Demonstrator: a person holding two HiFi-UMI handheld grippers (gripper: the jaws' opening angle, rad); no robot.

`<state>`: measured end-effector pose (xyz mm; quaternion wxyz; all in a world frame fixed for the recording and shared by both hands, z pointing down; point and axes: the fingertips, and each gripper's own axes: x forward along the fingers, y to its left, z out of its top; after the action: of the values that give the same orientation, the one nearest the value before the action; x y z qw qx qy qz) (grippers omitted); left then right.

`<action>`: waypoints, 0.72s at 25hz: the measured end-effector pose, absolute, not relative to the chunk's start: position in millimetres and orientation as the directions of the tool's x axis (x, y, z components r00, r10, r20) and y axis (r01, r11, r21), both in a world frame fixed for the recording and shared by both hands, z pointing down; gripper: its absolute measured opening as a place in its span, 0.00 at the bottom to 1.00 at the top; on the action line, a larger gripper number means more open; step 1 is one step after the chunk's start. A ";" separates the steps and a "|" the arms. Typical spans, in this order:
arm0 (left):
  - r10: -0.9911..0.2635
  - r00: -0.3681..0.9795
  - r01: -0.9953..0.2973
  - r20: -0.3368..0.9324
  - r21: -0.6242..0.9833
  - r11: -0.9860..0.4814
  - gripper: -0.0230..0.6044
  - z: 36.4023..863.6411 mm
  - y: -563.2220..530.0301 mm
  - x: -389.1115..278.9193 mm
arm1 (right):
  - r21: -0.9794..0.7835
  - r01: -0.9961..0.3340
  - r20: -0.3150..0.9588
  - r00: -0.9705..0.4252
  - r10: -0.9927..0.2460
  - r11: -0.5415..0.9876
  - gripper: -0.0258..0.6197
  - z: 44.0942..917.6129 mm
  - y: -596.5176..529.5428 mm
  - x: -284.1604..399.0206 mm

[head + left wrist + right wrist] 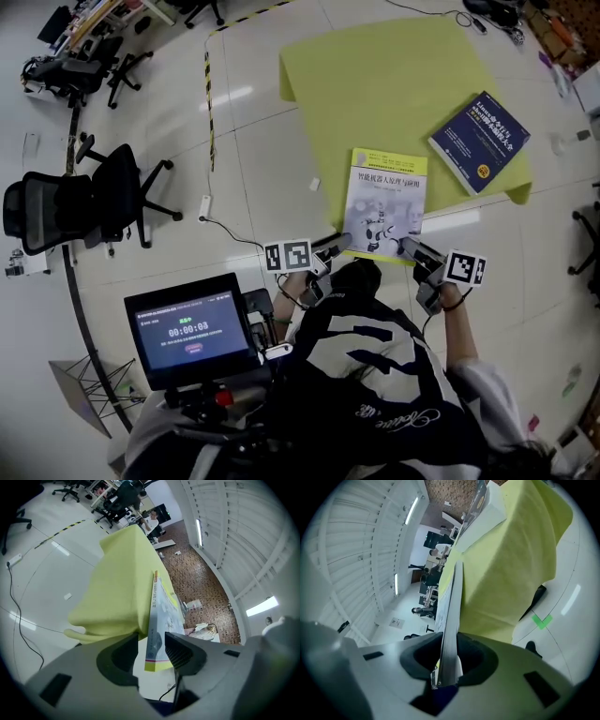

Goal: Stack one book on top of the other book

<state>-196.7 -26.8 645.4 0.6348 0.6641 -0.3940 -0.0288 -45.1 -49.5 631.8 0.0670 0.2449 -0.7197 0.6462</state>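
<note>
The yellow-clothed table [375, 84] shows whole only in the head view. The blue book [479, 141] lies at its right corner, well apart from the white book [384, 202], which overhangs the near edge. The gripper views show the grips: the right gripper [449, 644] is clamped on the white book's edge, and the left gripper [151, 641] gapes wide around its corner.
</note>
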 end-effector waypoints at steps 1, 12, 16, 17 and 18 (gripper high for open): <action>-0.560 0.686 -0.489 0.465 0.864 0.119 0.31 646.1 -28.1 -197.1 | -0.895 -0.444 0.419 -0.870 -0.259 0.042 0.18 632.2 -44.3 -41.1; -0.416 0.787 -0.498 0.456 0.867 0.010 0.31 653.0 -7.4 -128.6 | -0.877 -0.470 0.439 -0.868 -0.232 0.103 0.18 624.5 16.7 -0.5; -0.394 0.742 -0.620 0.542 0.779 -0.097 0.30 644.9 -8.7 -122.7 | -0.832 -0.525 0.476 -0.841 -0.256 0.177 0.18 611.7 24.4 2.3; -0.390 0.733 -0.643 0.558 0.754 -0.130 0.30 640.1 -7.5 -121.8 | -0.821 -0.534 0.481 -0.838 -0.259 0.202 0.18 606.9 24.7 1.9; -0.394 0.725 -0.658 0.565 0.736 -0.158 0.30 633.5 -7.1 -121.5 | -0.812 -0.538 0.482 -0.836 -0.262 0.225 0.18 601.3 24.3 1.4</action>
<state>-121.5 -7.1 633.5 0.5463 0.7512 -0.3502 0.1211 1.4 24.3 601.3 0.1218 0.2590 -0.7731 0.5661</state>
